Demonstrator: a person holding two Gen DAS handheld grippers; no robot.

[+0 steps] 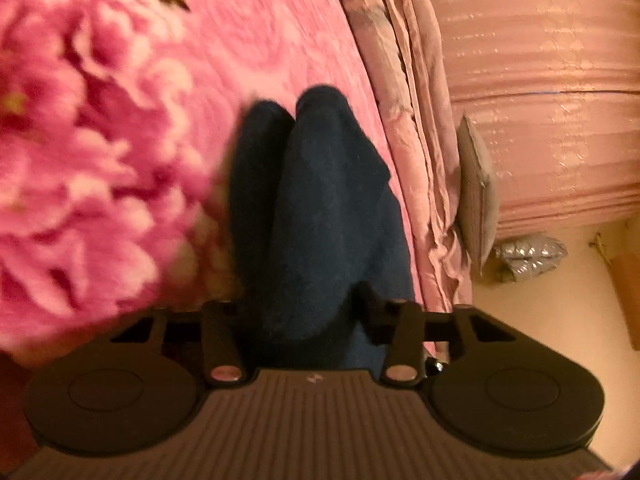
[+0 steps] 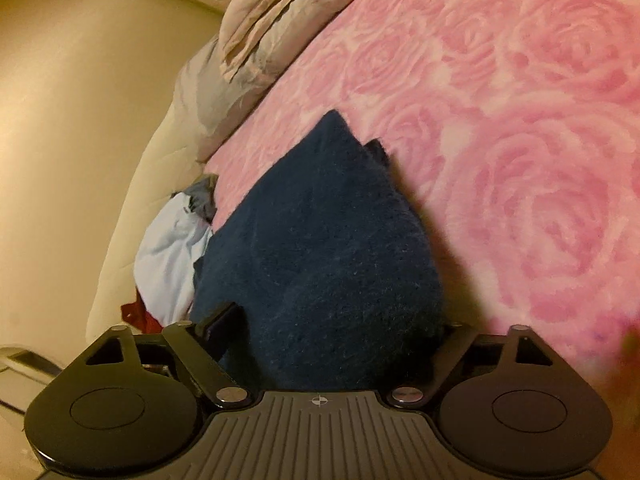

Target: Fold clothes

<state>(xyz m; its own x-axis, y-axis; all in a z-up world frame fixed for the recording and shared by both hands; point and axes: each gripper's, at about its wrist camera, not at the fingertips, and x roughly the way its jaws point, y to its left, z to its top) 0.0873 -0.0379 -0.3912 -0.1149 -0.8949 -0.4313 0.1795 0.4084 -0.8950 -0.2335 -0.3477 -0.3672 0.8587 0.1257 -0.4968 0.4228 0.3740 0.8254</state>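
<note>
The navy garment [image 1: 320,208] hangs bunched over the pink rose bedspread [image 1: 280,40]. The left gripper [image 1: 304,320] and the right gripper [image 2: 332,340] each have their jaws clamped on its fabric, which runs toward 12 o'clock. Light clothes [image 2: 172,256] lie at 9 o'clock. No writing is legible.

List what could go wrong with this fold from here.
1. Both claws, left and right, pinch the fuzzy navy blue garment in thick bunches; a layer may slip free.
2. It hangs pointed, so it may land creased on the pink rose-patterned blanket.
</note>
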